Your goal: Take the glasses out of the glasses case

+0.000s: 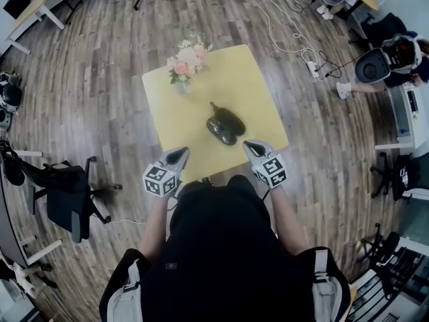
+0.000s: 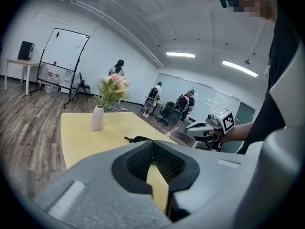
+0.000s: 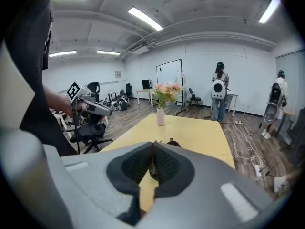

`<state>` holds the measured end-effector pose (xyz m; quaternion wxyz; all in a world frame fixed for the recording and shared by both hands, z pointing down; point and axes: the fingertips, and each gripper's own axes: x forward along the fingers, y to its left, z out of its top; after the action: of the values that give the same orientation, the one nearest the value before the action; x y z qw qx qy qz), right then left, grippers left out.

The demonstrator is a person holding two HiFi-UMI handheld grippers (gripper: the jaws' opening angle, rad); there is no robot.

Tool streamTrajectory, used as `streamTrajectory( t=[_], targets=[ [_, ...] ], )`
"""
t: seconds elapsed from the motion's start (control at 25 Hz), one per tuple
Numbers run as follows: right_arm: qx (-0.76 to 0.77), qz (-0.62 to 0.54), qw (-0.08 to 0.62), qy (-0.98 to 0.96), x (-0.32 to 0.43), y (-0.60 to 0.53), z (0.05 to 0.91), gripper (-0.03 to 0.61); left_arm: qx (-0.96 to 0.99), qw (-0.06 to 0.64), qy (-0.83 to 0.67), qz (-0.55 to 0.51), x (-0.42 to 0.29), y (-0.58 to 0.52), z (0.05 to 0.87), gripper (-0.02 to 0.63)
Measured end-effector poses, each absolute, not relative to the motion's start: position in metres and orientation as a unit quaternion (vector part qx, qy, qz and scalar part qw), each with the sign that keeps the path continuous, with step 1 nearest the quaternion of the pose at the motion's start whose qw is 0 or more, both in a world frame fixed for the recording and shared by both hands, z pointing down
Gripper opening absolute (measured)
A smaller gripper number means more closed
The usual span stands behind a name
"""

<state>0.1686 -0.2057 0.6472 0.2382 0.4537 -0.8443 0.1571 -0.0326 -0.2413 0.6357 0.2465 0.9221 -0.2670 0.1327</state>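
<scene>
A dark glasses case (image 1: 226, 125) lies in the middle of the yellow table (image 1: 201, 106), with a short strap at its far end. No glasses show. My left gripper (image 1: 179, 154) and right gripper (image 1: 252, 146) hover over the table's near edge, short of the case and either side of it. Both are shut with nothing between the jaws. In the left gripper view the case (image 2: 138, 139) peeks just over the closed left gripper (image 2: 152, 144), and the right gripper (image 2: 209, 128) shows beyond. In the right gripper view the case (image 3: 170, 142) sits right behind the closed right gripper (image 3: 152, 146).
A white vase of pink flowers (image 1: 184, 69) stands at the table's far left corner. A black office chair (image 1: 70, 196) is on the floor to the left. Cables and a power strip (image 1: 314, 69) lie to the right. People stand far off (image 3: 219, 92).
</scene>
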Motion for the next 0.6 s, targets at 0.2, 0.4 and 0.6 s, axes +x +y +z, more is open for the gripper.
streamTrajectory(
  t=[0.2, 0.4, 0.6],
  targets=[
    [0.426, 0.166, 0.261, -0.851, 0.152, -0.209, 0.659, 0.005, 0.914, 0.253, -0.288, 0.13, -0.049, -0.247, 0.64, 0.012],
    [0.405, 0.167, 0.28, -0.854, 0.138, -0.221, 0.671, 0.005, 0.905, 0.274, -0.3, 0.128, -0.066, -0.239, 0.652, 0.012],
    [0.391, 0.166, 0.287, -0.858, 0.128, -0.243, 0.676, 0.006, 0.901, 0.276, -0.308, 0.13, -0.069, -0.248, 0.657, 0.012]
  ],
)
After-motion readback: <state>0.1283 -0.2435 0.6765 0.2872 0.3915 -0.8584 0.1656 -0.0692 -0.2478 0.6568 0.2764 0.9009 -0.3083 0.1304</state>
